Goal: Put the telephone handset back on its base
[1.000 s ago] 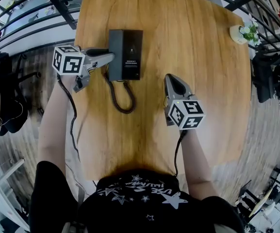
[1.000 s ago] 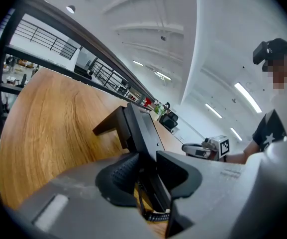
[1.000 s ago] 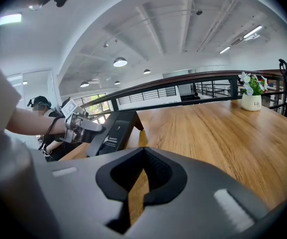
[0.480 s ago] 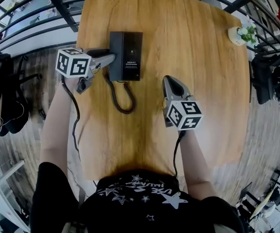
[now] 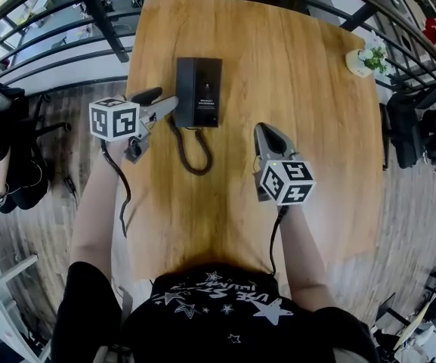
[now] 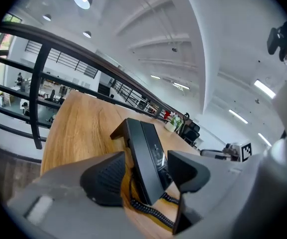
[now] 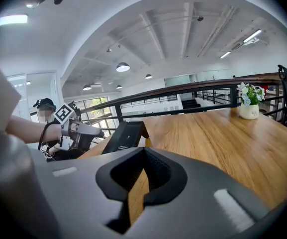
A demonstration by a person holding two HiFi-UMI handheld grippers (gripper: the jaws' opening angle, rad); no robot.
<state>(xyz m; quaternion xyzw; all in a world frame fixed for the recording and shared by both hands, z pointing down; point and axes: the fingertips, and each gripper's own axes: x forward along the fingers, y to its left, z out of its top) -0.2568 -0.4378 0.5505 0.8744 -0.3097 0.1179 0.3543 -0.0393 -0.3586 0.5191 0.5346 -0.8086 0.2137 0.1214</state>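
Observation:
A black telephone base [image 5: 206, 93] lies on the wooden table [image 5: 301, 89], and the handset [image 5: 183, 91] rests along the base's left side. A coiled cord [image 5: 193, 153] loops toward me. My left gripper [image 5: 160, 101] is just left of the handset. In the left gripper view the jaws are opening around the handset [image 6: 139, 156], with a gap on each side, and its pads [image 6: 106, 179] do not touch it. My right gripper [image 5: 267, 132] hovers over the table right of the cord, its jaws shut on nothing [image 7: 142, 193]. The right gripper view also shows the phone [image 7: 123, 136].
A small white pot with a plant [image 5: 369, 57] stands near the table's far right corner. Dark railing bars [image 5: 97, 13] run along the far and left edges. Office chairs [image 5: 410, 127] sit to the right of the table.
The left gripper's jaws have spread apart from the handset, which stays on the base. The right gripper has hardly moved.

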